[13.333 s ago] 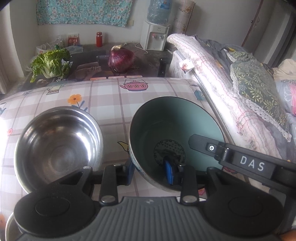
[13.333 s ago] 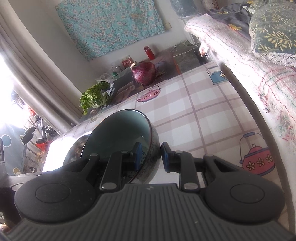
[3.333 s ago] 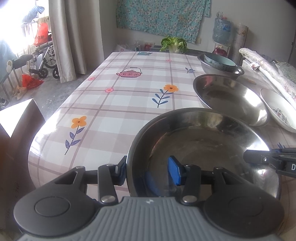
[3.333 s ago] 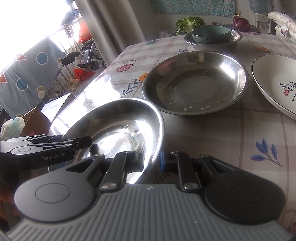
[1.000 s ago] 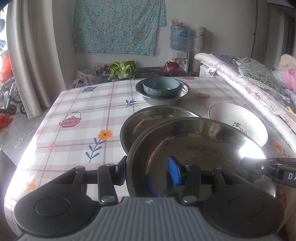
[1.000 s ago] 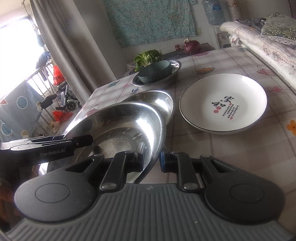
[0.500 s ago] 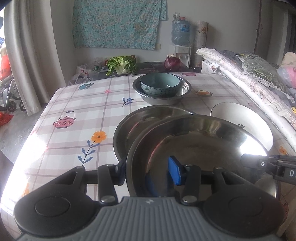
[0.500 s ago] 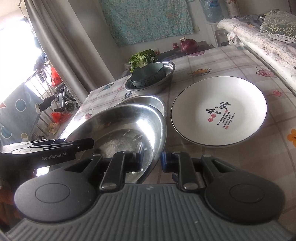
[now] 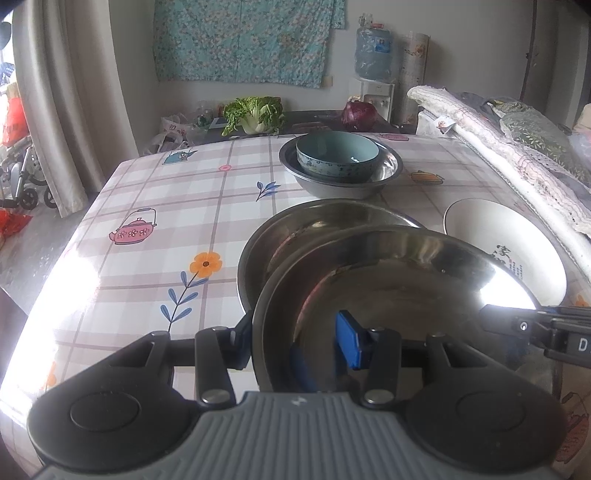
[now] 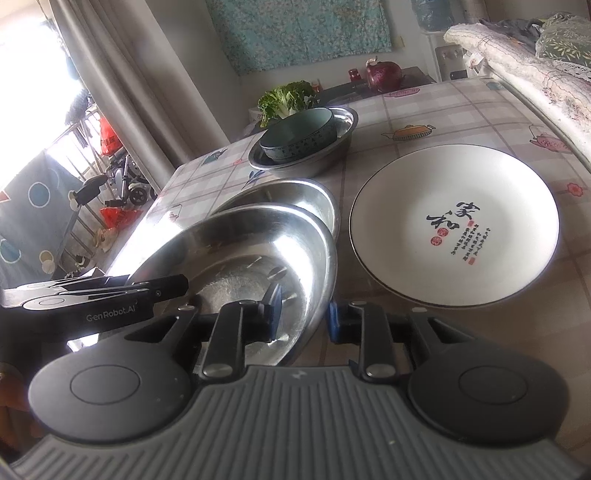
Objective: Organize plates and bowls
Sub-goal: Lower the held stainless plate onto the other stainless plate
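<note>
Steel plate (image 9: 388,288), overlapping the second plate (image 9: 295,229) beyond, is being held by left fingers (image 9: 347,343); right fingers (image 10: 275,301), straddling its rim, are being opened.

Steel plate (image 9: 388,280) tilted over second steel plate (image 9: 314,225), white plate (image 10: 454,225) beside, teal bowl (image 9: 338,153) nested in steel bowl (image 9: 388,162)

the left wrist view is looking from low behind the left gripper (image 9: 295,339), forward and downward along the table (image 9: 155,206) toward the far wall, sitting very near the steel plate (image 9: 388,273). the right wrist view is looking from behind the right gripper (image 10: 304,314), angled leftward across the same table (image 10: 461,110), equally near. both are sharing the steel plate (image 10: 251,251), the white plate (image 9: 495,236) (image 10: 454,221), the stacked bowls (image 9: 338,157) (image 10: 303,136) and the wall cloth (image 9: 243,37) (image 10: 295,29).
</note>
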`<action>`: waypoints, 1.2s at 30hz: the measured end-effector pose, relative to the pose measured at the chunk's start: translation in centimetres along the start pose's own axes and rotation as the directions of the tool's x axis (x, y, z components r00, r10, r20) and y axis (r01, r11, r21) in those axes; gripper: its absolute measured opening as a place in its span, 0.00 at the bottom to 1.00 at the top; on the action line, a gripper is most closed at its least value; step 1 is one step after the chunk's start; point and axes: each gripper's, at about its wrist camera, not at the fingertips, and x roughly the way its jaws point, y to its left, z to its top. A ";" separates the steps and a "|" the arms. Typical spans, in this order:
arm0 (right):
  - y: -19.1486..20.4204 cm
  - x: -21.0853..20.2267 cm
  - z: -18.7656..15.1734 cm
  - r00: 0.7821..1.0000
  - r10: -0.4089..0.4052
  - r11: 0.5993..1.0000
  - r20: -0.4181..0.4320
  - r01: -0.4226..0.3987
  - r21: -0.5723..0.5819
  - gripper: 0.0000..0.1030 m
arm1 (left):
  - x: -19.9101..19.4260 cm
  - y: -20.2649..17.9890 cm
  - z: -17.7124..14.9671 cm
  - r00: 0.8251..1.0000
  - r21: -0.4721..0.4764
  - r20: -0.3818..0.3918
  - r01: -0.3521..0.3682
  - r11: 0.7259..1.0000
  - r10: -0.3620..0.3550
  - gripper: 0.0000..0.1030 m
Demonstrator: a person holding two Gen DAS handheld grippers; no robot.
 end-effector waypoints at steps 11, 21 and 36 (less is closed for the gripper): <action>0.2 1.2 0.4 1.000 -0.024 1.000 -0.018 0.024 0.003 0.25 | 1.0 0.4 0.2 1.000 -0.010 -0.015 0.016 1.000 -0.016 0.45; 0.0 1.7 1.0 0.999 -0.040 0.999 -0.012 0.040 0.007 0.29 | 1.1 0.2 0.4 1.000 -0.007 -0.004 0.026 1.000 -0.026 0.45; -0.7 0.6 1.0 0.998 -0.057 0.998 0.012 0.057 0.023 0.39 | 0.9 0.2 0.6 0.999 -0.012 0.008 0.032 0.999 -0.032 0.45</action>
